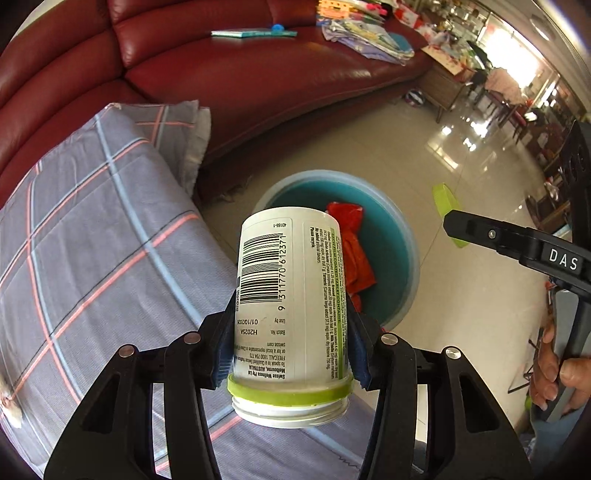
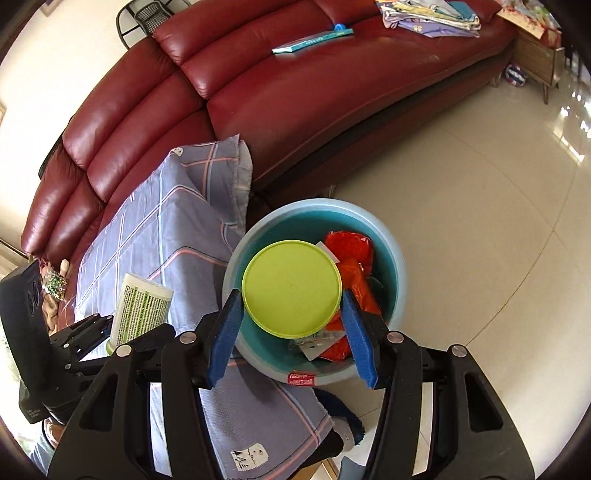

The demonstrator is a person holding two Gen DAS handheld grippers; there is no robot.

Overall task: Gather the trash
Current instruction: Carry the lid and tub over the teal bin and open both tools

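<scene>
So the left claw (image 1: 291, 354) is gripping a white supplement bottle (image 1: 291, 314), blue pads (image 1: 226, 354) pressing both sides of it. The bottle is open, its threaded mouth facing the camera with a green ring just behind it, and the barcode label is reading sideways. It's hanging near the edge of a checked grey cloth (image 1: 92, 240), just short of the teal bucket (image 1: 406, 236) sitting on the tiled floor (image 1: 461, 314).

The right claw (image 2: 291, 317) is clamping a lime-green lid (image 2: 291, 288) by its edges, flat face up toward the camera, right above the bucket's opening. Down inside the bucket, orange-red plastic wrapping (image 2: 354, 266) and some small printed packets (image 2: 317, 343) are already lying there.

A dark red leather sofa (image 2: 258, 96) is curving behind it all, with a teal book (image 2: 314, 38) and a pile of folded fabric (image 2: 432, 16) on the seat. In the left view, a hand (image 1: 554, 373) is wrapping around the other tool's handle at the right edge.
</scene>
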